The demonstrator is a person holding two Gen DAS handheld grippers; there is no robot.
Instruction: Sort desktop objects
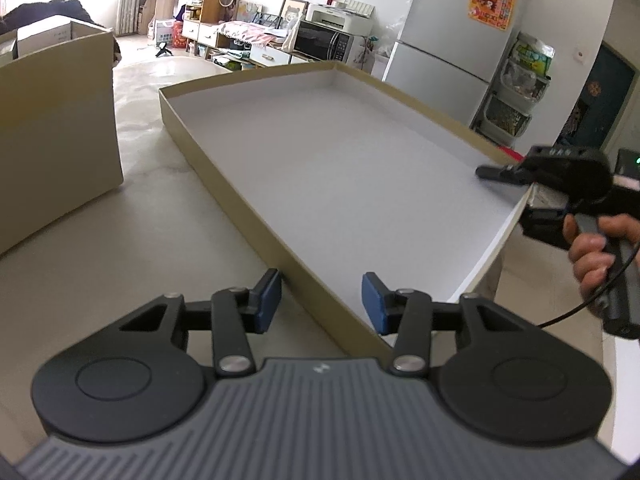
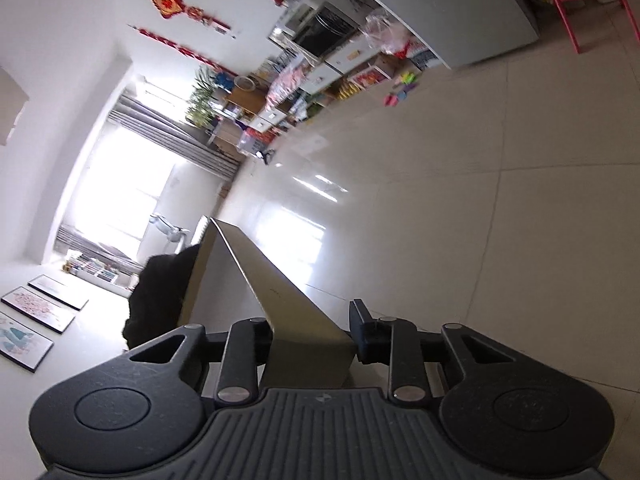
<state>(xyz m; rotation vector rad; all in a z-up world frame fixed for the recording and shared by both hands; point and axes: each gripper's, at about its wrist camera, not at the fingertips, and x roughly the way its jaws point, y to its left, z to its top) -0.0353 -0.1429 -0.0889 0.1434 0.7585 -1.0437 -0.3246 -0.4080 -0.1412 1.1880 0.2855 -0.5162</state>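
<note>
Kraft-brown cardboard, white inside: a shallow box lid lies open side up on the pale marble-look tabletop, its long axis running from the near edge away toward the fridge. Left gripper straddles the lid's near left wall, one blue pad outside, one inside; the jaws are narrow but both pads stand clear of the wall, gripping nothing. A taller brown carton stands to the left, apart from the lid. At the right edge, a hand holds the right gripper, which reaches onto the lid's far right wall.

Right wrist view, rolled strongly sideways: right gripper is clamped on the lid's wall, both pads pressed against the cardboard. The wall runs straight away from the camera along the fingers, edge-on. Beige floor tiles fill the background; a dark shape beyond the lid is unidentifiable.
</note>
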